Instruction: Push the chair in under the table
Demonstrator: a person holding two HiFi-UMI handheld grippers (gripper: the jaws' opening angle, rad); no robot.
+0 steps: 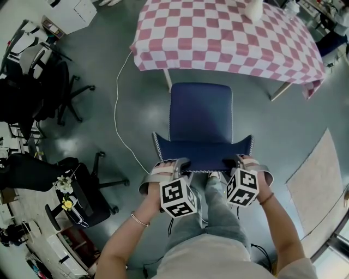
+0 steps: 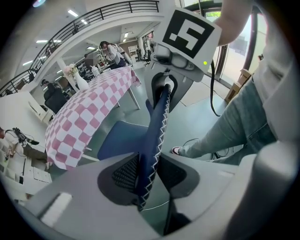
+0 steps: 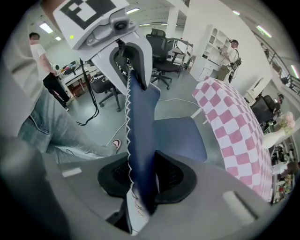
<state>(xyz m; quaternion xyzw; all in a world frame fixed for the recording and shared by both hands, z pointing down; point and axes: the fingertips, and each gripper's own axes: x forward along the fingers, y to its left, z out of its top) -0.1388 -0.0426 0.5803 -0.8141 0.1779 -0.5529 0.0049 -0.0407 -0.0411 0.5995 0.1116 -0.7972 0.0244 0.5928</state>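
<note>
Found the chair (image 1: 200,111) standing out on the open floor (image 1: 109,65), blue seat facing the table (image 1: 218,38), the seat's front edge near the hanging checked tablecloth (image 1: 283,65) and none of it under yet.

Held the backrest (image 1: 203,152) along its top edge from behind. Closed the left gripper (image 1: 181,162) on the left end and the right gripper (image 1: 230,162) on the right end, with the padded panel filling each pair of jaws and the pads against both faces.

Judged the chair moderately light, with a stiff frame under a soft, yielding cover. Expected the fabric to give before the frame moved. Rated a two-point hold at the outer ends of the backrest as best for a straight push without yaw. Could not make out legs or castors below the seat, so could not settle whether it would slide or roll.

Rated the floor smooth, glossy and grey-green, likely low in drag. Noted a white cable (image 1: 117,103) trailing left of the chair, near its path. Noted a table leg (image 1: 168,79) beside the seat's left front corner. Saw black office chairs (image 1: 65,92) at left, a pale mat (image 1: 316,180) at right and a white vase (image 1: 253,10) on the table.
</note>
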